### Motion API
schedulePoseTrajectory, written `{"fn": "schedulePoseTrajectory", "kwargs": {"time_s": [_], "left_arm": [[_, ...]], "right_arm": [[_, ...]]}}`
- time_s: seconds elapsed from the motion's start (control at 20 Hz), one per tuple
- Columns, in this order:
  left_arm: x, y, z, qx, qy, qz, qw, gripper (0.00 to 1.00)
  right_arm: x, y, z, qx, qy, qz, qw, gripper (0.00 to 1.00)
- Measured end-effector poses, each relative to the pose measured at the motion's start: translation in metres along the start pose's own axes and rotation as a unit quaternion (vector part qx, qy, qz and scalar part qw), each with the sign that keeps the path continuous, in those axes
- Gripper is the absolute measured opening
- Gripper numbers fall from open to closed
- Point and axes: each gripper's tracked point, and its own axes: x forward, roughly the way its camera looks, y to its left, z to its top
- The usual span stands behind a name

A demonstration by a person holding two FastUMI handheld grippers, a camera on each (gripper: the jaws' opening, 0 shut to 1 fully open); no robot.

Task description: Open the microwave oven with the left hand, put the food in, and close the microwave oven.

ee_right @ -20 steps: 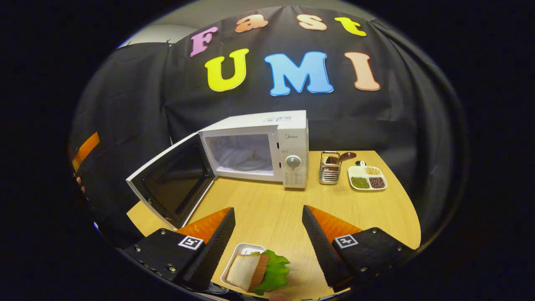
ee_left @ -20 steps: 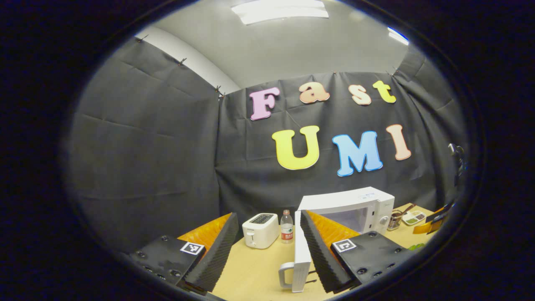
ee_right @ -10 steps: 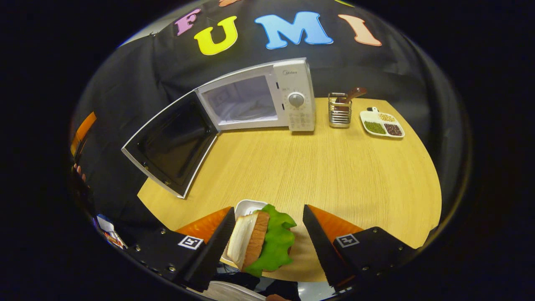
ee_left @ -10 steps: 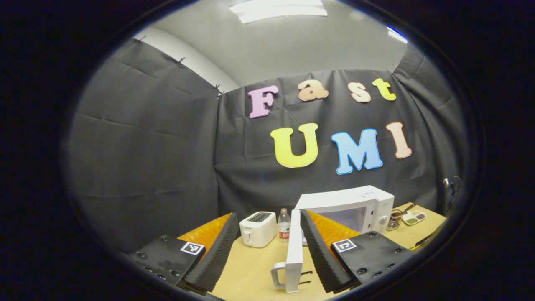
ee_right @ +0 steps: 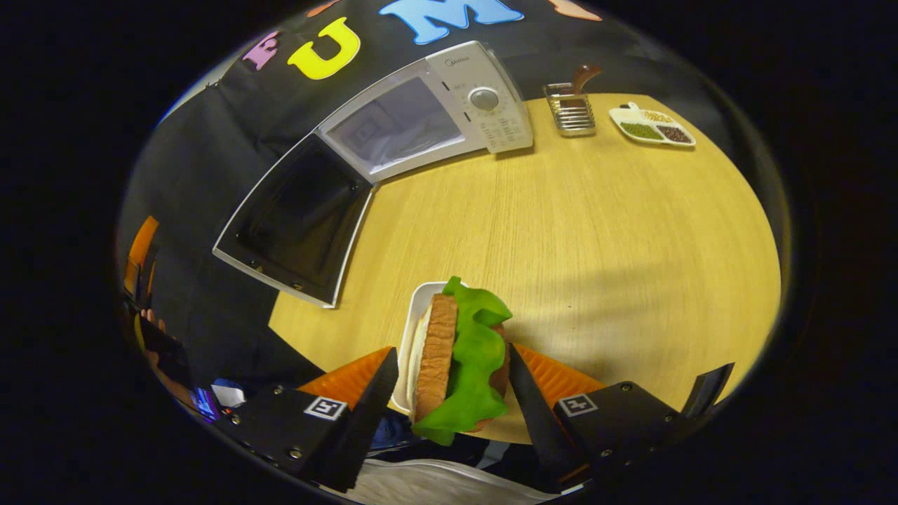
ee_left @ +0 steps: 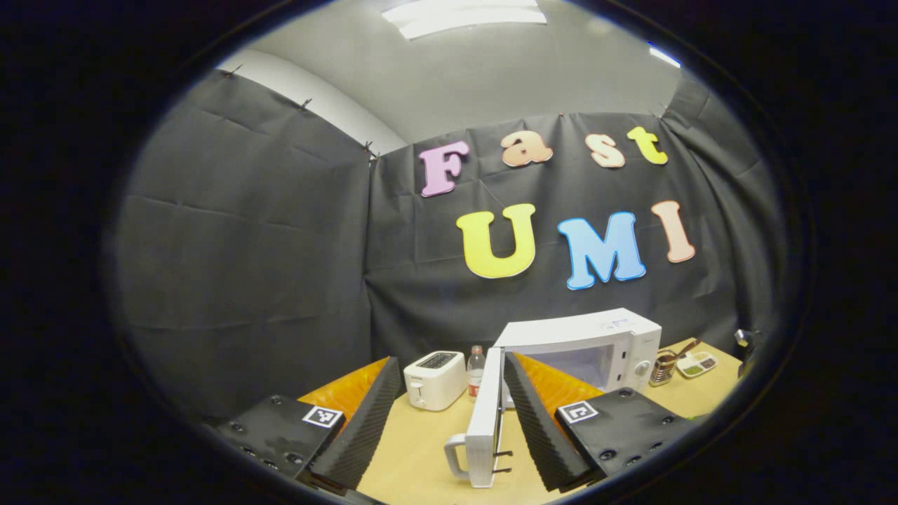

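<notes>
White door: the microwave door stood swung wide beside the left gripper, edge-on with its handle facing the camera; a second before, it had sat further right in that view, so the left hand had drifted off it.
Left jaws: spread apart, nothing between them, the door just beside the right-hand finger but not gripped.
Microwave: cavity open and bare in the right gripper view, at the far side of the wooden counter.
Food: the sandwich with its green lettuce lay on a small white tray at the near edge of the counter, well apart from the oven.
Right gripper: it had dropped down over the sandwich within the last second, fingers now flanking bread and lettuce.
Right jaws: parted around the food, not yet pressing as far as I could judge.
Task reading: opening done; pickup looked like the step in hand, loading and shutting still to come.
</notes>
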Motion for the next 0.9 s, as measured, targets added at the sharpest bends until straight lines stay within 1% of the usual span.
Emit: {"fn": "schedulePoseTrajectory", "kwargs": {"time_s": [0.05, 0.1, 0.15, 0.2, 0.25, 0.3, 0.45, 0.6, 0.7, 0.9], "left_arm": [[-0.003, -0.003, -0.003, -0.002, 0.003, 0.002, 1.000, 0.96], [-0.005, -0.007, -0.004, -0.004, 0.007, 0.005, 1.000, 0.96], [-0.006, -0.010, -0.006, -0.006, 0.011, 0.007, 1.000, 0.96], [-0.009, -0.012, -0.007, -0.008, 0.014, 0.010, 1.000, 0.96], [-0.013, -0.014, -0.007, -0.011, 0.015, 0.013, 1.000, 0.96], [-0.015, -0.016, -0.007, -0.014, 0.015, 0.016, 1.000, 0.96], [-0.017, -0.023, -0.003, -0.017, 0.012, 0.018, 1.000, 0.96], [-0.013, -0.022, 0.006, -0.011, 0.004, 0.015, 1.000, 0.97], [-0.002, -0.020, 0.012, -0.009, -0.003, 0.014, 1.000, 0.97], [0.020, -0.020, 0.016, -0.038, -0.010, -0.008, 0.999, 0.97]], "right_arm": [[0.001, -0.001, 0.000, 0.004, 0.002, 0.004, 1.000, 0.87], [0.000, -0.002, 0.000, 0.008, 0.003, 0.008, 1.000, 0.74], [-0.001, 0.001, 0.000, 0.017, 0.006, 0.019, 1.000, 0.67], [0.002, 0.003, -0.003, 0.020, 0.007, 0.028, 0.999, 0.57], [-0.001, 0.002, 0.000, 0.022, 0.006, 0.030, 0.999, 0.57], [-0.003, 0.005, -0.002, 0.013, 0.013, 0.038, 0.999, 0.41], [-0.012, 0.005, 0.005, -0.008, 0.000, 0.038, 0.999, 0.41], [-0.022, 0.012, 0.020, -0.006, -0.023, 0.049, 0.999, 0.41], [-0.028, 0.022, 0.035, -0.005, -0.040, 0.059, 0.997, 0.41], [-0.031, 0.039, 0.073, -0.009, -0.085, 0.060, 0.994, 0.41]]}}
